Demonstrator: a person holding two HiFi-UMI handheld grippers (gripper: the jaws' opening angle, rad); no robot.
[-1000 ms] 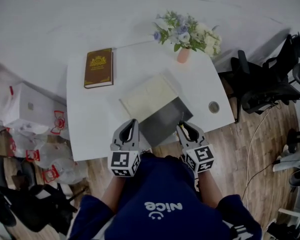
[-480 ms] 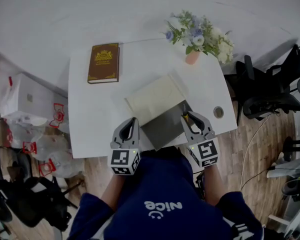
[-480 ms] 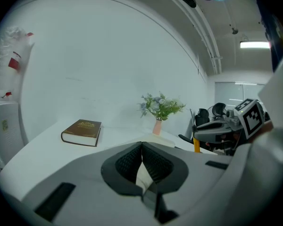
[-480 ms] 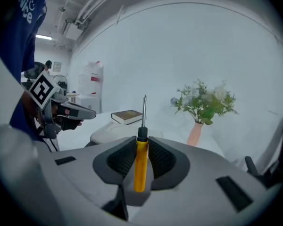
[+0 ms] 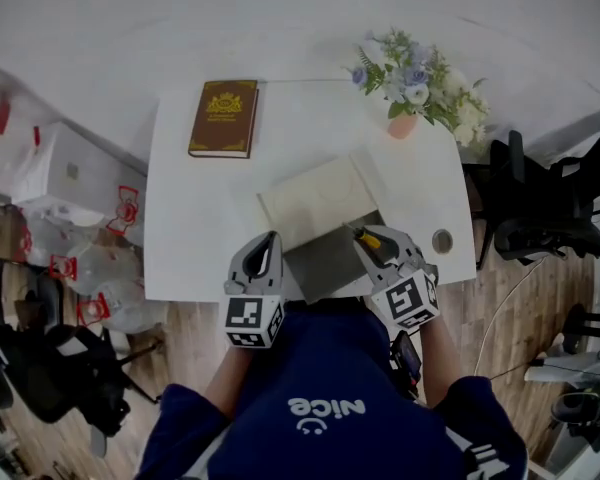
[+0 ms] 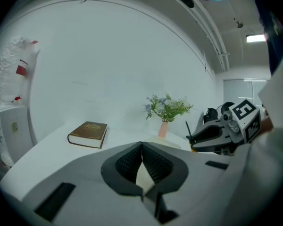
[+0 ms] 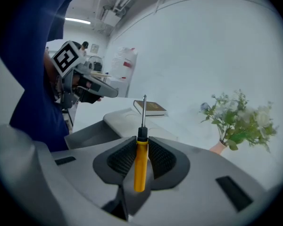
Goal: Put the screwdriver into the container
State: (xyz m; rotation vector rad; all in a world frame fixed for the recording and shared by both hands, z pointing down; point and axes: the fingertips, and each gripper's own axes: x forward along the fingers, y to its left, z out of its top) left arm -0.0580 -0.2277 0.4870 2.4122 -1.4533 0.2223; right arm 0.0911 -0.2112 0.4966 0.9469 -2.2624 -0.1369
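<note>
Right gripper (image 7: 142,141): clamped on screwdriver (image 7: 140,169) | Left gripper (image 6: 142,146): jaws closed, empty | Container (image 5: 326,261): desk (image 5: 202,230) near edge

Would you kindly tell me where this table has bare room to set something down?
Widest bare patch: the table's left side, between the book and the left gripper. A smaller one lies between book and flower vase. Crowded: the near edge, with the container and the right gripper.

White table (image 5: 195,218), white wall (image 5: 280,18), wood floor (image 5: 520,318), black office chairs (image 5: 545,208) at right
</note>
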